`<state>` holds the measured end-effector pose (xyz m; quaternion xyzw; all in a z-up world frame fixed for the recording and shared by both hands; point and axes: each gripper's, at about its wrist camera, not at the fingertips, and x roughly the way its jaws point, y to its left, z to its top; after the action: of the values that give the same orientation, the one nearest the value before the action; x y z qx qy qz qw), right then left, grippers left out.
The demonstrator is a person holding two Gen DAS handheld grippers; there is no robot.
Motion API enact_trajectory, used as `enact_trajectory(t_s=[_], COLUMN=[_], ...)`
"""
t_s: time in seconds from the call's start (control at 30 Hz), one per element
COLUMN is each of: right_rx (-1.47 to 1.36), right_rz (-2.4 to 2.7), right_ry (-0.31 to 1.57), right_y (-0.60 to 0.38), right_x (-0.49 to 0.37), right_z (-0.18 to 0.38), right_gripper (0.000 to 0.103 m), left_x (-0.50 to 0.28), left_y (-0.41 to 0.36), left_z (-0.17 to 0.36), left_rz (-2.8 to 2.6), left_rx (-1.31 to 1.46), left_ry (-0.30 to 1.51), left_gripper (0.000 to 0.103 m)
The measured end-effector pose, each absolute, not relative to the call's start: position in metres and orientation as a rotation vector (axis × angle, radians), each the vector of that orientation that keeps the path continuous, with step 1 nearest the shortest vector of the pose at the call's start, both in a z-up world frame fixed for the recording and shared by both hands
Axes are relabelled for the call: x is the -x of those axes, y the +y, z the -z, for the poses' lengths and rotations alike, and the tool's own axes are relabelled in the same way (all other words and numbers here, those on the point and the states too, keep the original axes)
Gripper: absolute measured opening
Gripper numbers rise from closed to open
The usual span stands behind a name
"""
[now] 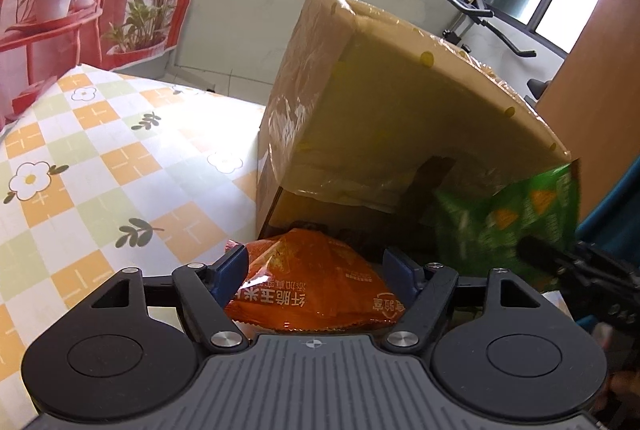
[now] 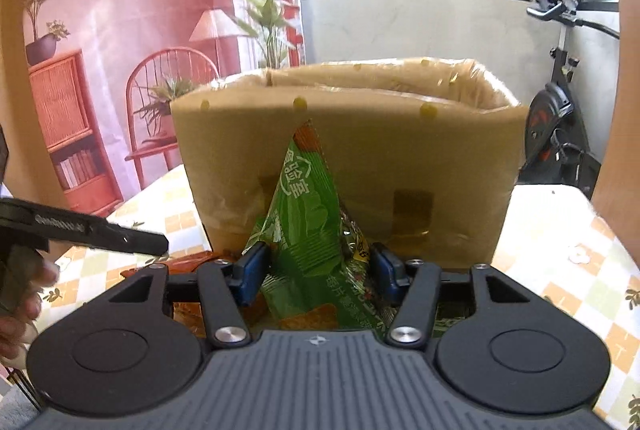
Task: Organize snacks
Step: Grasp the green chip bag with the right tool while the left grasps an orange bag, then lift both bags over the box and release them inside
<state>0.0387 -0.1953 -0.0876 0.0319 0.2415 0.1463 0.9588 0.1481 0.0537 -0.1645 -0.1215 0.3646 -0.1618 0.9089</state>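
My left gripper (image 1: 314, 266) is shut on an orange snack bag (image 1: 308, 282), held close to the near side of a tape-wrapped cardboard box (image 1: 360, 101) on the table. My right gripper (image 2: 316, 264) is shut on a green snack bag (image 2: 308, 213), which stands up in front of the same box (image 2: 400, 157). The green bag also shows at the right of the left wrist view (image 1: 516, 218). The box is open at the top; its inside is hidden.
The table has a checked floral cloth (image 1: 100, 157). A printed backdrop of chairs and plants (image 2: 120, 29) hangs behind on the left. An exercise bike (image 2: 556, 125) stands by the window on the right. The left gripper's body (image 2: 80, 226) shows at the left of the right wrist view.
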Motion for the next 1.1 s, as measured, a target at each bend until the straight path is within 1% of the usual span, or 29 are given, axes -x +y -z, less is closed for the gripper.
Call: enact_trajectory(t_s=[0.03,0.1,0.27,0.33,0.67,0.8,1.0,1.07,1.1], right_rx=[-0.069,-0.07,-0.08,-0.086,-0.09,-0.097,-0.1,-0.1,-0.102], right_rz=[-0.295,-0.292,-0.298,-0.299,-0.293,-0.279,-0.272,-0.272,-0.272], right_ry=[0.481,0.463,0.465,0.471,0.485,0.495,0.505,0.507,0.509], right_y=[-0.196,-0.2,-0.206,-0.207,-0.21,-0.211,-0.213,-0.214,-0.214], right_x=[-0.037,-0.034,-0.031,-0.03,-0.034,-0.036,-0.037,-0.037,-0.037], right_z=[0.085,0.081,0.081,0.082,0.082,0.083,0.086,0.088,0.088], right_gripper=[0.057,0.057,0.057,0.057,0.057,0.057,0.057,0.057,0.057], left_x=[-0.149,-0.151,-0.161,-0.164,-0.171,-0.171,-0.172,-0.169,-0.168], left_y=[0.052,0.05,0.045,0.041,0.032,0.026,0.022,0.025,0.027], left_z=[0.165,0.167,0.175,0.177,0.192,0.193,0.203,0.203,0.203], left_rz=[0.334,0.335,0.341,0.337,0.338,0.35,0.378,0.377,0.376], left_rx=[0.246,0.236,0.23,0.215,0.159,0.153,0.175,0.192,0.196], left_ry=[0.756,0.76,0.791,0.793,0.842,0.85,0.899,0.893,0.89], left_gripper=[0.084,0.09,0.09,0.092,0.094,0.096,0.096,0.094,0.091])
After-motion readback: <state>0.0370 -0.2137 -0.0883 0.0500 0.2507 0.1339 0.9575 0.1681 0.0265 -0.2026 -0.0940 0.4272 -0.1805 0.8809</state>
